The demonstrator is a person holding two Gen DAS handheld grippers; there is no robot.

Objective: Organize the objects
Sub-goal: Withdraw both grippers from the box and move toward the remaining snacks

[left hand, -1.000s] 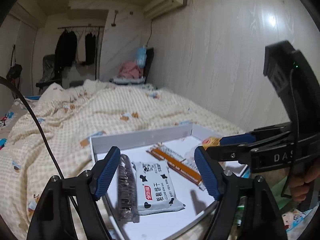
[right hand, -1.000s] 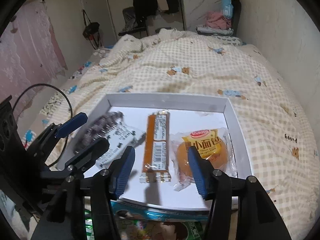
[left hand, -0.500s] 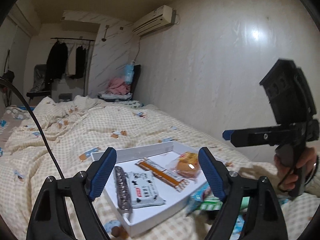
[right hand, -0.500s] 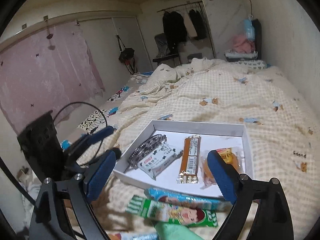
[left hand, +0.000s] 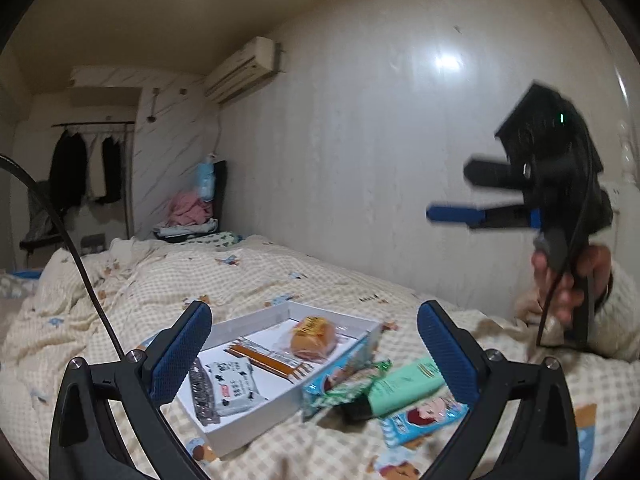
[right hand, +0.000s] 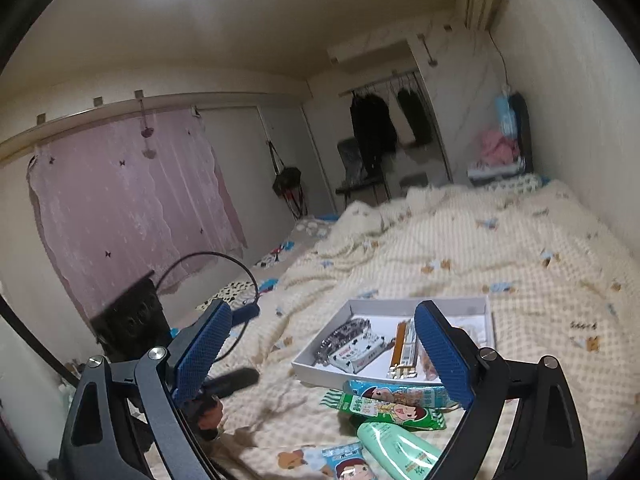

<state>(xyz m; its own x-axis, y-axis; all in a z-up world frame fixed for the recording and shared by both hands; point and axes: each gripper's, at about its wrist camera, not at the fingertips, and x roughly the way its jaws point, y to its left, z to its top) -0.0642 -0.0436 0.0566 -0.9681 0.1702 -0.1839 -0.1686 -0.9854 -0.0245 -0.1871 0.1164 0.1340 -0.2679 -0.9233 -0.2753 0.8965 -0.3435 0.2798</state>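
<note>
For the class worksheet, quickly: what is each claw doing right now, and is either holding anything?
Left claw: jaws opening, nothing between them.
Right claw: open, holding nothing.

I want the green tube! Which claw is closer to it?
Left. The left claw hangs low just above the mint-green plastic tube; the right claw is raised high beside the wall.

A bed [right hand: 500,248] was covered by a cream checked quilt [left hand: 248,276] printed with small bears. A pink curtain [right hand: 132,204] was hung across the far wall. Dark clothes [right hand: 372,124] were hung on a rail, with a chair [right hand: 356,168] set below. An air conditioner [left hand: 244,66] was mounted high on the wall. Pink cloth [left hand: 188,208] was piled at the bed's far end.
</note>
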